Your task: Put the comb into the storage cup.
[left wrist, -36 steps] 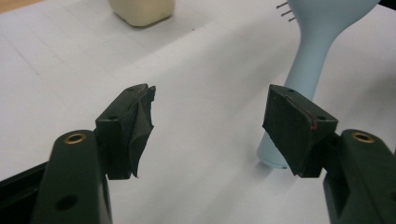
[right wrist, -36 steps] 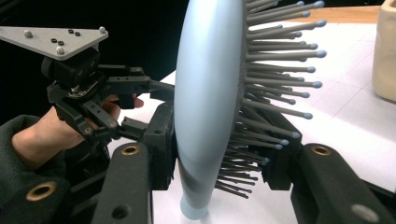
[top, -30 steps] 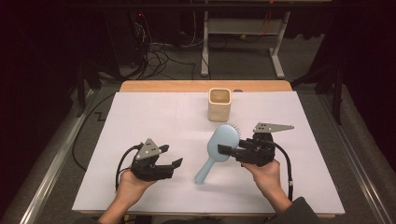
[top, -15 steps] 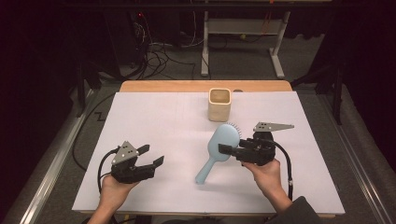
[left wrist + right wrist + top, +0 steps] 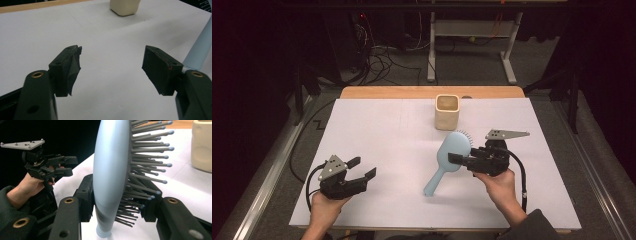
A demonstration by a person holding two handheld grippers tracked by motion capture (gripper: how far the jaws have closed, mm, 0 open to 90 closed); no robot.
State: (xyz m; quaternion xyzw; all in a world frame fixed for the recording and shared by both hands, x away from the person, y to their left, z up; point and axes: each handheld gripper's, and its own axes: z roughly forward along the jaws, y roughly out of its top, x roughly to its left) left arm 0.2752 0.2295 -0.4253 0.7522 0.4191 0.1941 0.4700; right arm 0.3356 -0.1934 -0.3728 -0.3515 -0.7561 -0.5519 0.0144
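Two black grippers work over a smooth white sheet (image 5: 387, 130) that covers the wooden table (image 5: 412, 92). Well to the left of the hairbrush, the left gripper (image 5: 361, 172) sits low near the sheet's front edge with its blocky jaws spread wide and nothing between them; a grey three-cornered plate tops it. The hairbrush (image 5: 452, 155), pale blue smooth plastic with an oval head and a tapering round handle, stands on edge, its handle end down near the sheet. Its thin bristles (image 5: 150, 157), ball-tipped, jut out sideways. The right gripper (image 5: 457, 159) is clenched on the brush's head, one pad on the smooth back and the other among the bristles. Just behind the brush stands a cream cup (image 5: 447, 111), squarish with rounded corners and open on top.
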